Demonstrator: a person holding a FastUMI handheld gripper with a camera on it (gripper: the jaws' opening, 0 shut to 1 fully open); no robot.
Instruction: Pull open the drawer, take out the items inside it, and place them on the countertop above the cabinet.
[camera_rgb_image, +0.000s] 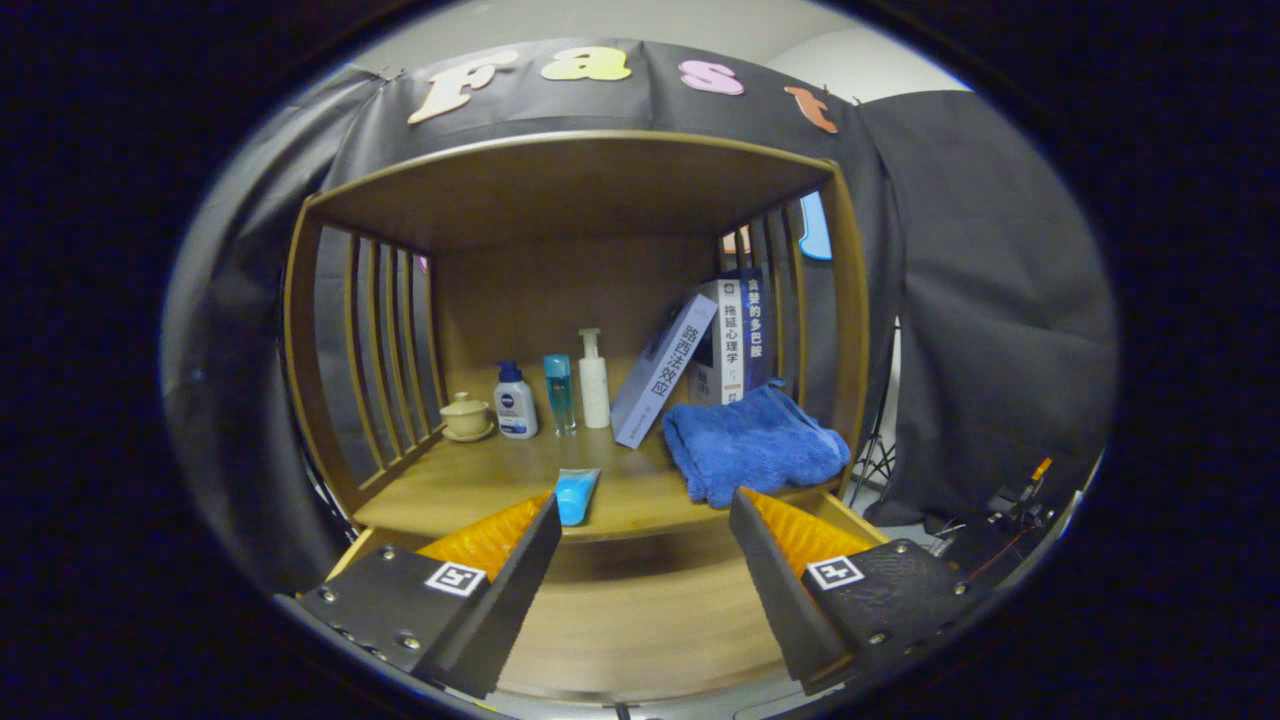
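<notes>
1. The drawer (640, 620) stood pulled open beneath the gripper (645, 520), its bare wooden floor showing between and below the two fingers.
2. The countertop (470, 490) lay just beyond the fingertips, forming the floor of a wooden cabinet (570, 180) with slatted sides.
3. A blue tube (577, 494) rested at the countertop's front edge, just ahead of the left fingertip, with its near end partly hidden by that finger.
4. A folded blue towel (750, 445) sat on the countertop just beyond the right fingertip.
5. The fingers were spread wide apart, held nothing, and no contact with any item could be seen.
6. Farther back stood a small lidded cup (467, 415), a white bottle with a blue cap (515, 402), a slim blue bottle (560, 393), a white pump bottle (594, 380) and leaning books (700, 360).
7. The drawer's front portion was cut off below the fingers, so whether anything lay there could not be told.
</notes>
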